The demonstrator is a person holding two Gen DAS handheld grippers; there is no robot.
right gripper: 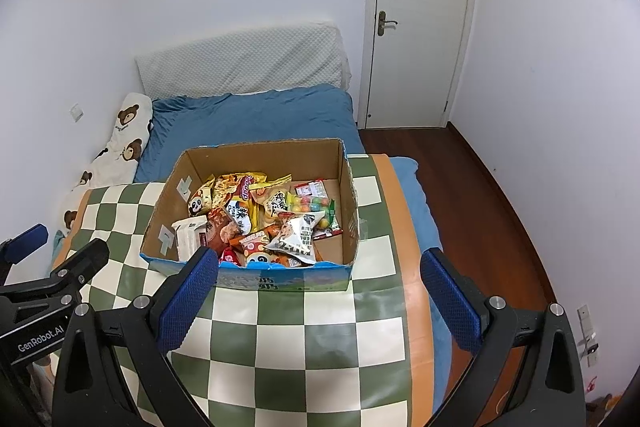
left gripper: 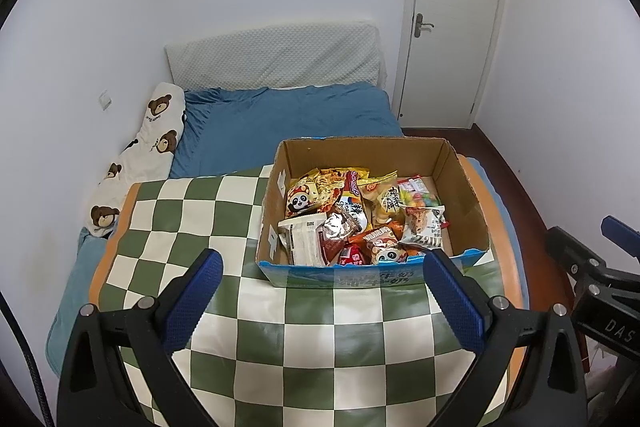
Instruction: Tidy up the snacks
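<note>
An open cardboard box (left gripper: pixel 360 151) stands on the green-and-white checkered cloth (left gripper: pixel 304 331), holding several snack packets (left gripper: pixel 360 215). The box also shows in the right wrist view (right gripper: pixel 260 155), with its snack packets (right gripper: pixel 264 219). My left gripper (left gripper: pixel 322 275) is open and empty, held above the cloth just in front of the box. My right gripper (right gripper: pixel 318 275) is open and empty, also just in front of the box. Each gripper sees the other at the frame edge: the right gripper (left gripper: pixel 600 267) and the left gripper (right gripper: pixel 48 267).
The cloth covers a table that stands over a blue bed (left gripper: pixel 288 123). A bear-print pillow (left gripper: pixel 148 151) lies along the left wall. A white padded headboard (left gripper: pixel 276 55) leans on the far wall. A closed white door (left gripper: pixel 452 23) and wooden floor (right gripper: pixel 492 195) are on the right.
</note>
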